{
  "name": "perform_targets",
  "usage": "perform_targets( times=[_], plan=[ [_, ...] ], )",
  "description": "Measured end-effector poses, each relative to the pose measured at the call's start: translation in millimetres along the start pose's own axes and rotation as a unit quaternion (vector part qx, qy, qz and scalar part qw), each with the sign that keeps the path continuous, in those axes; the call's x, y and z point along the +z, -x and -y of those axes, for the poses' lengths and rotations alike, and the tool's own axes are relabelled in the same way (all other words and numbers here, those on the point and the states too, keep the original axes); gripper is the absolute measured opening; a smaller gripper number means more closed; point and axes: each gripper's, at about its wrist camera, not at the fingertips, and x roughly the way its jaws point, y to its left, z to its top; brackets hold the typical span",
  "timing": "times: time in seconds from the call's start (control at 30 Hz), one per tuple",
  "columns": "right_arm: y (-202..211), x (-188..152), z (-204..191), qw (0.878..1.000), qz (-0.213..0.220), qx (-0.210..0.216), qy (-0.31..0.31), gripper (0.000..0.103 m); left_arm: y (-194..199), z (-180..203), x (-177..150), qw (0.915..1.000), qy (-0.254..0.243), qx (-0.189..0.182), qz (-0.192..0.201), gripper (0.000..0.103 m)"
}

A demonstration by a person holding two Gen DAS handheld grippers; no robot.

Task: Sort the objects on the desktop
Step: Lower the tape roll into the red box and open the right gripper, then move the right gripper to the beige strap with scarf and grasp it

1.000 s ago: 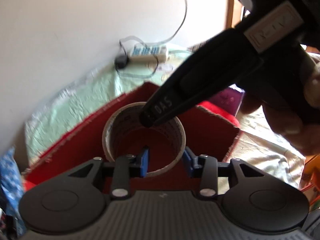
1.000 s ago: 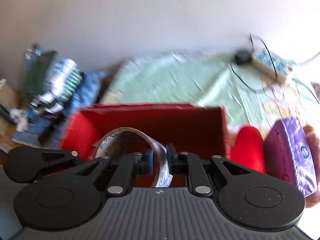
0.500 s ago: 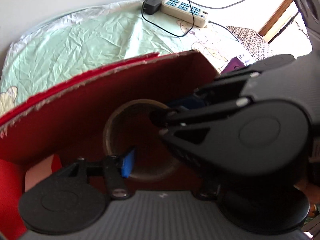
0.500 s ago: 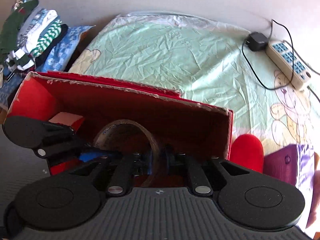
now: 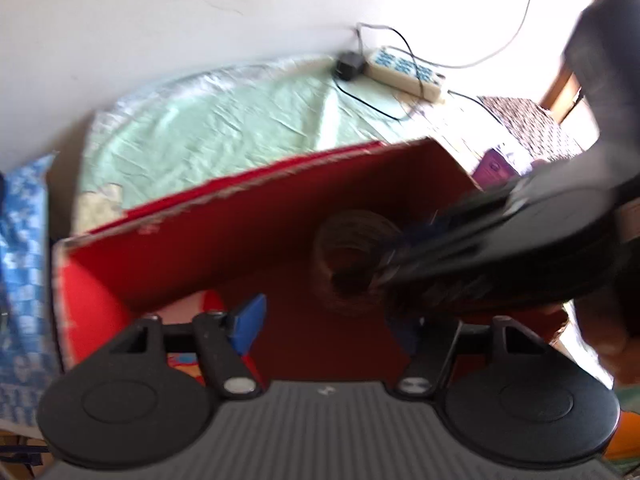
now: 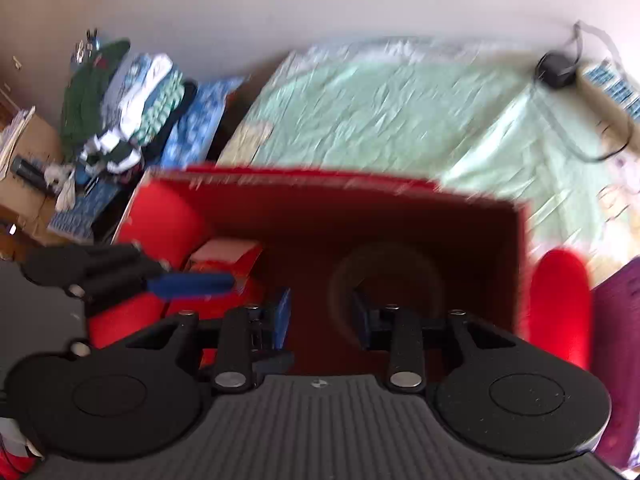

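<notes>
Both grippers' fingers (image 6: 282,312) now apart, off the tape roll (image 6: 386,292).

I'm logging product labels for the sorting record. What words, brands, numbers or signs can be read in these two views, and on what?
None can be read.
Brown roll of packing tape in the red cardboard box: any print is lost in blur.
Purple packet: a round emblem, illegible.
White power strip: no readable marking.
Small red-and-white carton: blurred.

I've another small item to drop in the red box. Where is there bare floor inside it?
Bare floor lies mid-box, between the small red carton at the left end and the tape roll at the right. Both ends are crowded, with the left gripper over the carton.
</notes>
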Motion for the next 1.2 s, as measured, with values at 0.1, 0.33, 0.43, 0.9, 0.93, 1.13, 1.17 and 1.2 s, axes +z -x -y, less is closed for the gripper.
perform_targets(
  times=[0.1,0.33,0.43,0.9,0.93,1.13,1.17,1.2],
  plan=[
    [-27,3,-1,0.999,-0.024,0.022,-0.032,0.032,3,-5,-3,0.9999,0.008,0.014,0.001,0.070],
    [-43,1,16,0.996,-0.038,-0.065,-0.055,0.015,6,-6,-10,0.9995,0.025,-0.001,0.018,0.070],
    [-28,-6,19,0.996,-0.024,-0.049,-0.070,0.021,4,2,-9,0.9993,0.018,-0.008,0.033,0.072],
    [104,-106,-29,0.989,0.149,-0.013,-0.013,0.033,91,57,-108,0.9866,-0.092,-0.034,0.130,0.092],
    [109,-116,-32,0.988,0.155,-0.012,-0.008,0.033,92,58,-116,0.9877,-0.086,-0.041,0.123,0.092],
    [103,-164,-29,0.994,0.112,0.010,-0.004,0.035,72,67,-155,0.9957,-0.051,-0.051,0.058,0.089],
    [96,-168,-27,0.995,0.099,0.002,-0.004,0.035,70,69,-162,0.9966,-0.049,-0.042,0.051,0.089],
    [90,-172,-26,0.996,0.088,-0.004,-0.004,0.035,68,70,-169,0.9975,-0.045,-0.032,0.044,0.089]
  ],
)
